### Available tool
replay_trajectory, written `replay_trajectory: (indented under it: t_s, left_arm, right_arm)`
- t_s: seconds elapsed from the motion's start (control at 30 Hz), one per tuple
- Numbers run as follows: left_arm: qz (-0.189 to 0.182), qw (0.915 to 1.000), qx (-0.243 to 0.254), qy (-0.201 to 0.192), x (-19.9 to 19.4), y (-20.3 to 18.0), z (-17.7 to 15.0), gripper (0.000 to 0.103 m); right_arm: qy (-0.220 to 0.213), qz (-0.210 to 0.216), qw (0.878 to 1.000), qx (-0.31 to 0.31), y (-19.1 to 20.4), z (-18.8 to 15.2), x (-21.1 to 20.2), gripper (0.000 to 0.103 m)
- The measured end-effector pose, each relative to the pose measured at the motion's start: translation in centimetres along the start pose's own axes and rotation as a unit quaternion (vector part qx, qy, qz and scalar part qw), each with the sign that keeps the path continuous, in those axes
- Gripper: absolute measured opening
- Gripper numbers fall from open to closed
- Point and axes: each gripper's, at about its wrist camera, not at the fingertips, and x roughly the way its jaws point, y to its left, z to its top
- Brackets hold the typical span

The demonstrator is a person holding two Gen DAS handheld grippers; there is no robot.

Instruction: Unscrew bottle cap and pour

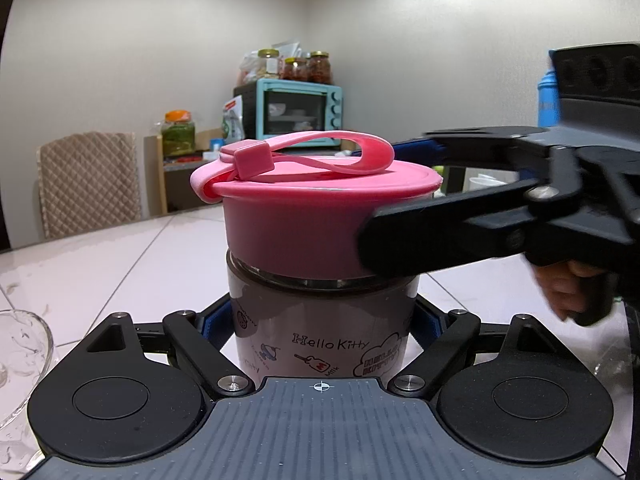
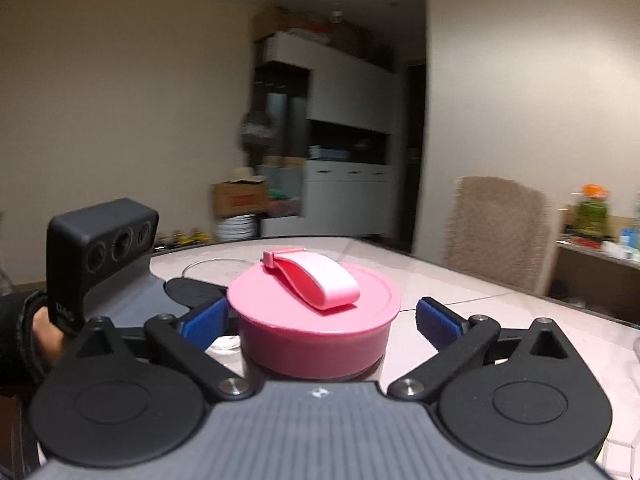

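A: Starting at the left, what's on the surface (image 1: 100,256)?

B: A clear glass bowl (image 1: 20,360) at the left edge, with nothing in it that I can make out. Next along, the bottle (image 1: 320,320) stands upright on the surface, clamped low on its body by the left tongs (image 1: 320,332), whose blue pads press against both of its sides.

A: And the cap?

B: The pink cap (image 2: 316,320) sits on the bottle with its strap (image 2: 320,280) folded flat across the top. It looks seated square, though the picture is blurred, so it may be partly loosened; I can't tell.

A: The right tongs?

B: The right tongs (image 2: 320,324) stand apart, one pad on each side of the cap; the right pad is plainly clear of it, the left is close beside it. Nothing is gripped there.

A: So how far along?

B: I'd judge it still mid-unscrewing. The cap has yet to come off, and the pouring into the bowl is all still ahead.
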Motion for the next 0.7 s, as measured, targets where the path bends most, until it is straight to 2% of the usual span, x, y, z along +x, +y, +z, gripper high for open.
replay_trajectory:
  t_s: [0.27,0.47,0.7]
  left_arm:
    - [0.000,1.0000,0.000,0.000,0.0,0.0,0.0,0.090]
    - [0.000,1.0000,0.000,0.000,0.0,-0.1,0.0,0.090]
    - [0.001,1.0000,-0.001,0.001,0.0,-0.1,0.0,0.090]
  right_arm:
    - [-0.015,-0.100,0.994,0.032,3.2,-0.6,0.1,0.102]
    - [-0.016,-0.139,0.989,0.042,4.1,-1.0,1.8,0.102]
    - [-0.014,-0.150,0.987,0.058,4.0,-1.3,3.5,0.101]
